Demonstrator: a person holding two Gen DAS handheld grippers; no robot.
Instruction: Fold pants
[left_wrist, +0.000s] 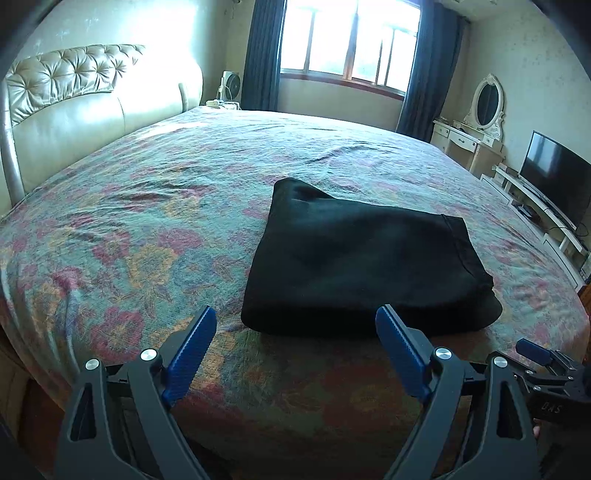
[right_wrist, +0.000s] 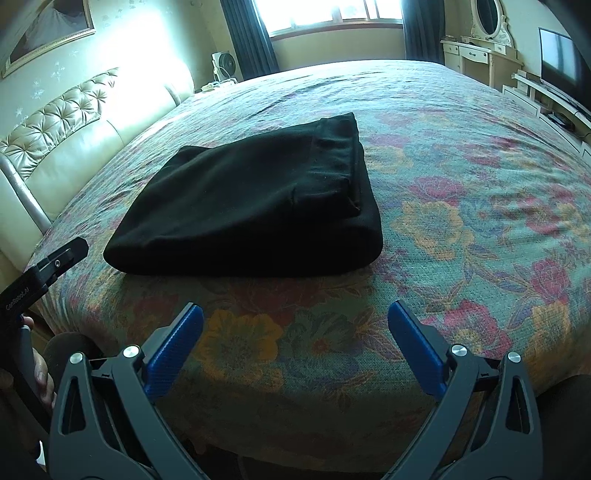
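Blue-padded left tongs (left_wrist: 295, 317) and right tongs (right_wrist: 295, 314) are hovering spread and empty near the bed's (right_wrist: 461, 155) front edge. Beyond, the black pants (right_wrist: 251, 206) are lying folded, soft and limp, probably best pinched at a corner; their long axis is running left-right, waistband rightward.

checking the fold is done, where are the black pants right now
The black pants lie folded in a compact stack on the floral bedspread near the bed's front edge, just beyond both open grippers, held by neither.
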